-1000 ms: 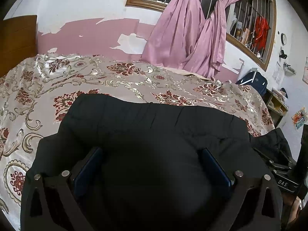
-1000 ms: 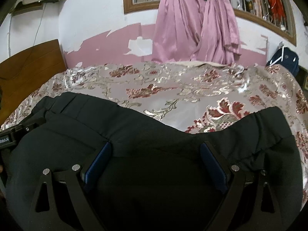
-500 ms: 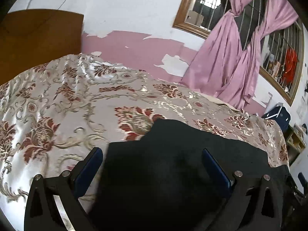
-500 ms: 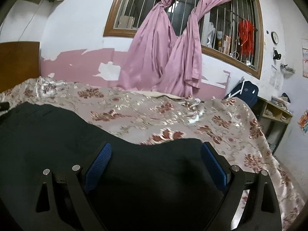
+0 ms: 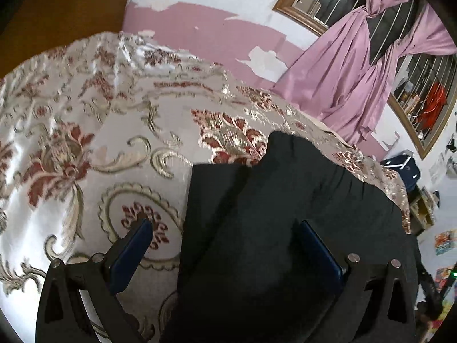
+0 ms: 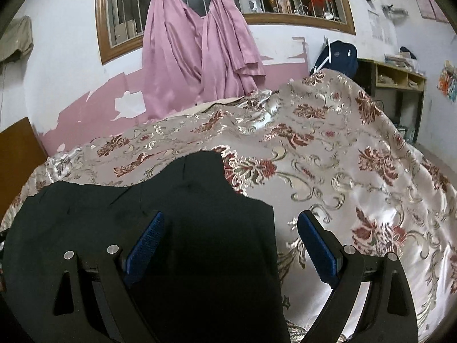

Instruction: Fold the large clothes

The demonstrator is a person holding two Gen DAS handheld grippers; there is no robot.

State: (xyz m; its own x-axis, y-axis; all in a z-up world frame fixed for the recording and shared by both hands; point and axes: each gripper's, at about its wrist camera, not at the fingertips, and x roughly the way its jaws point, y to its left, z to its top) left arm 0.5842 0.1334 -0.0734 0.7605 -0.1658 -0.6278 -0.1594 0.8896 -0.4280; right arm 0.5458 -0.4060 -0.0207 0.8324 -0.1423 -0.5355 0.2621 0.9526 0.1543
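Black garment (image 5: 285,228) now lies flatter on the bed (image 5: 85,143); left hand-held gripper (image 5: 225,245) and right hand-held gripper (image 6: 231,237) have swung outward, both gaping, gripping nothing; next fold awaits.

No legible text, label, brand, number or sign appears in either view. The papers pinned to the wall (image 6: 427,5) at upper right of the right wrist view, and the coloured pictures (image 5: 445,238) at the right edge of the left wrist view, are too small and blurred to read.
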